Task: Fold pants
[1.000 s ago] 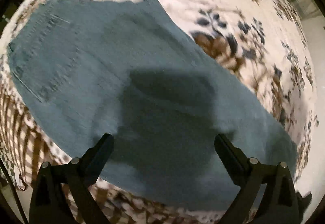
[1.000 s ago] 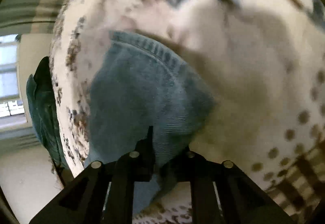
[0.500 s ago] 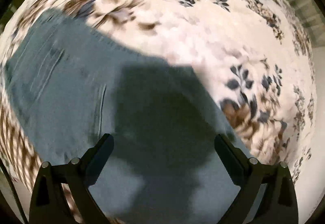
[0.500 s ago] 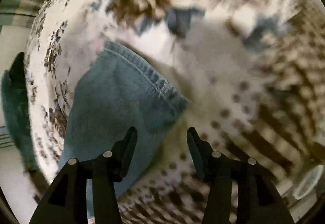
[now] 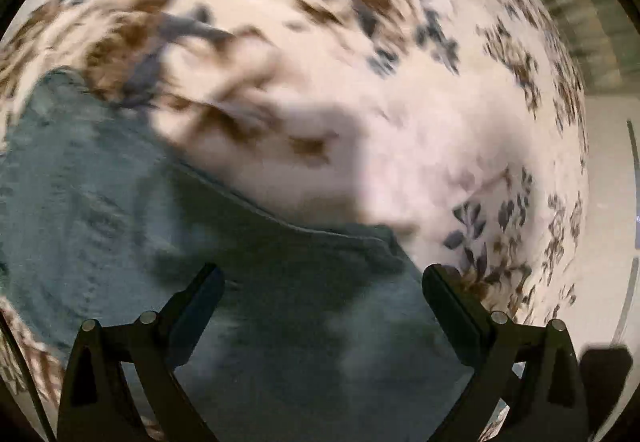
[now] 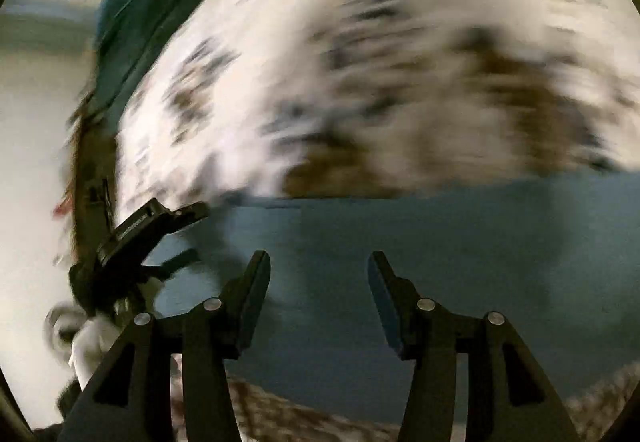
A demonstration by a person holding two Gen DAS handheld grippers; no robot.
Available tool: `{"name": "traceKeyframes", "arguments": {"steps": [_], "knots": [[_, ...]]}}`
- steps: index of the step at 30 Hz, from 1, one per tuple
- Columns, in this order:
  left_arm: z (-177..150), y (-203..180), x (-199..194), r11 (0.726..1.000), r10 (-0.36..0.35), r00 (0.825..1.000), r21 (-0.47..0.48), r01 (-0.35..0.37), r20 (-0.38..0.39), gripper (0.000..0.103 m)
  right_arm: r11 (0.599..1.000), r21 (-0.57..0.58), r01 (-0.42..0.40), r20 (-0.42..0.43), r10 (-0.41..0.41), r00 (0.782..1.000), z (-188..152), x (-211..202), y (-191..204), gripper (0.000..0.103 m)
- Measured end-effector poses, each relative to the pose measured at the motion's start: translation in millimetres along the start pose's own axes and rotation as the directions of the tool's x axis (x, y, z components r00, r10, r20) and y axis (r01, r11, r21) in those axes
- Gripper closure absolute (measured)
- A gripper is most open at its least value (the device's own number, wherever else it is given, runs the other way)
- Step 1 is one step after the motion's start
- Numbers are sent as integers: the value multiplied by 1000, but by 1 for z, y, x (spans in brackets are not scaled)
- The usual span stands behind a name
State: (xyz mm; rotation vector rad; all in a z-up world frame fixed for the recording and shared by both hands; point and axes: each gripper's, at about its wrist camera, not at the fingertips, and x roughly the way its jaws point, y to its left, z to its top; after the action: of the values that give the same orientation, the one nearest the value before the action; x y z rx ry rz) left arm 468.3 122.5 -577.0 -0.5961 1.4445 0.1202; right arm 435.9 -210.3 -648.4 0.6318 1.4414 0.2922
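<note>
I am holding both the left gripper point(image 5: 320, 306) and right gripper point(image 6: 318, 290) released above the blue denim pants point(image 6: 440, 242), lying flat across the floral-patterned bedspread point(image 5: 360, 101), positioning for the next fold grasp.

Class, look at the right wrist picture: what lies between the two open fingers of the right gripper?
Only the blue pants, lying flat on the flowered cloth. The right gripper is open with nothing held, as the right wrist view shows.

Nothing legible turned up, no text, label, brand or number on the pants point(image 5: 168, 242) or the floral cloth point(image 5: 360, 101), both views blurred
</note>
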Motion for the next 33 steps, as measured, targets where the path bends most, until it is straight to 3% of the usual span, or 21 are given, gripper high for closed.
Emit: {"name": "traceKeyframes", "arguments": {"steps": [3, 5, 7, 8, 9, 10, 11, 14, 18, 20, 22, 23, 25, 30, 31, 33], "knots": [[11, 30, 3, 999, 37, 999, -27, -36, 4, 2, 991, -49, -125, -141, 117, 983, 16, 63, 40, 72], [19, 51, 14, 997, 48, 999, -65, -49, -14, 2, 987, -64, -150, -211, 133, 968, 20, 100, 53, 76], [23, 67, 20, 994, -16, 1000, -107, 14, -24, 2, 993, -55, -104, -218, 90, 972, 26, 127, 54, 79], [26, 66, 21, 994, -24, 999, -108, 21, -24, 2, 997, -40, -68, -199, 59, 978, 26, 132, 46, 86], [25, 64, 21, 995, -25, 999, -98, 22, -24, 2, 1000, -3, -13, -170, 13, 985, 32, 135, 34, 102], [24, 61, 22, 996, -20, 1000, -86, 18, -23, 2, 998, 67, -10, -141, 20, 990, 38, 136, 18, 103], [22, 61, 20, 997, -17, 1000, -74, 15, -21, 2, 991, 131, -33, -125, 50, 991, 42, 137, 5, 103], [18, 56, 21, 999, -12, 1000, -53, 11, -20, 2, 985, 170, -32, -126, 54, 991, 43, 141, -6, 103], [17, 53, 7, 999, -8, 1000, -52, 7, -6, 2, 999, 10, 39, -147, -37, 989, 50, 129, 28, 99], [22, 56, -8, 999, 17, 1000, -31, -16, 26, 2, 994, -97, 45, -138, -59, 989, 48, 116, 53, 86], [22, 56, -18, 998, 56, 996, -7, -56, 63, 2, 988, -154, 22, -159, -47, 986, 45, 109, 70, 47], [22, 56, -20, 998, 67, 995, 0, -67, 72, 2, 990, -142, -27, -190, 0, 982, 46, 112, 75, 45], [22, 59, -20, 996, 86, 993, 8, -87, 78, 2, 993, -93, -72, -231, 49, 972, 52, 125, 81, 45], [19, 69, -7, 994, 108, 993, -4, -108, 37, 2, 1000, -13, -6, -362, 1, 932, 66, 181, 71, 54], [18, 70, -6, 994, 112, 993, -2, -112, 34, 2, 1000, -25, 6, -359, -14, 933, 67, 180, 70, 72], [16, 73, -1, 991, 130, 991, 2, -130, 25, 2, 990, -140, 33, -333, -79, 940, 67, 176, 87, 88]]}}
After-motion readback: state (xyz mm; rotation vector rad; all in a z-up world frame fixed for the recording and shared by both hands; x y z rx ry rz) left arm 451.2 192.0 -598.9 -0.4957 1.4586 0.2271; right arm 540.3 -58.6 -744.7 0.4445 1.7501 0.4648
